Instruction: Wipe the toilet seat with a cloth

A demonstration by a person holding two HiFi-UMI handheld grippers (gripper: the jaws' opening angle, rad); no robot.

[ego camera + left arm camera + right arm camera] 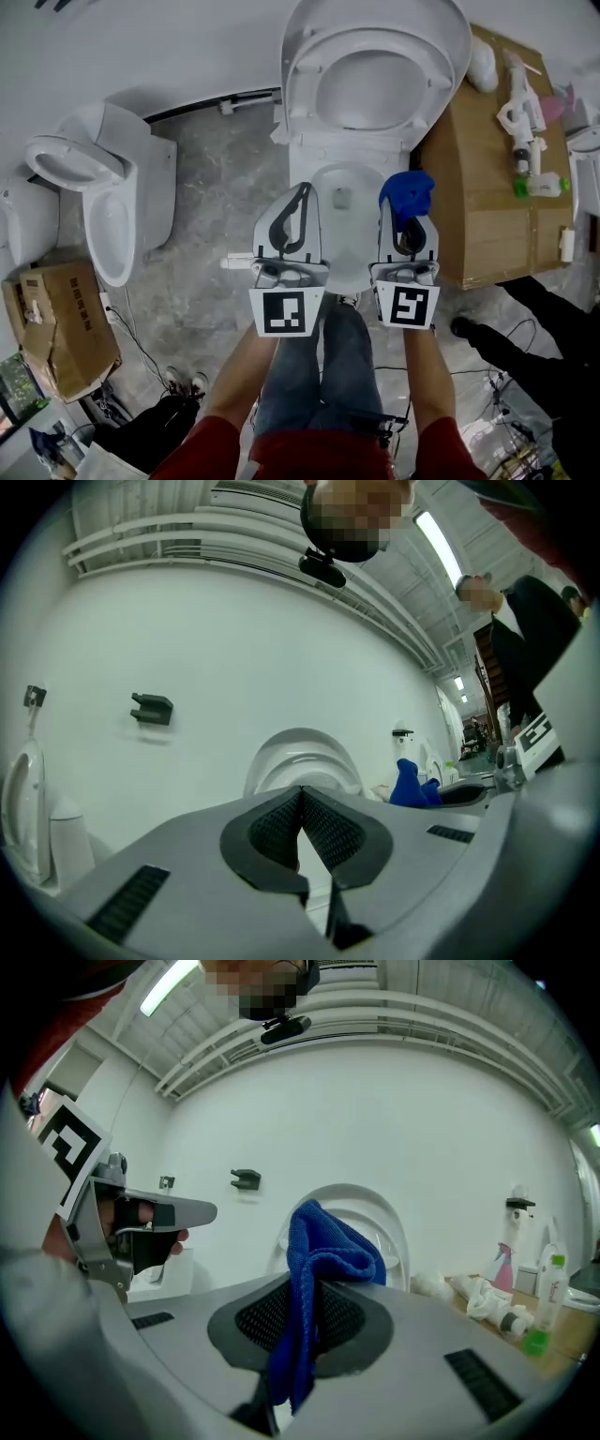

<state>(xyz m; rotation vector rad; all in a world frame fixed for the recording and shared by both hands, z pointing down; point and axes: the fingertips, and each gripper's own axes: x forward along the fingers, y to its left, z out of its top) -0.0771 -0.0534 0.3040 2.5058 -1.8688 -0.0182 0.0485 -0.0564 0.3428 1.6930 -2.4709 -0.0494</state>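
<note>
The white toilet (347,187) stands straight ahead with its seat (375,80) and lid raised against the wall; the same raised lid (302,757) (361,1206) shows beyond both sets of jaws. My right gripper (409,217) (309,1312) is shut on a blue cloth (407,195) (317,1269), which bunches up above the jaws. It hangs over the right side of the bowl. My left gripper (293,211) (302,832) is shut with nothing in it, over the bowl's left side. In the left gripper view the blue cloth (410,784) shows at the right.
A second white toilet (103,202) stands at the left with a cardboard box (58,323) near it. At the right a large cardboard box (487,169) carries spray bottles (523,127). Cables lie on the floor. Another person (525,639) stands at the right.
</note>
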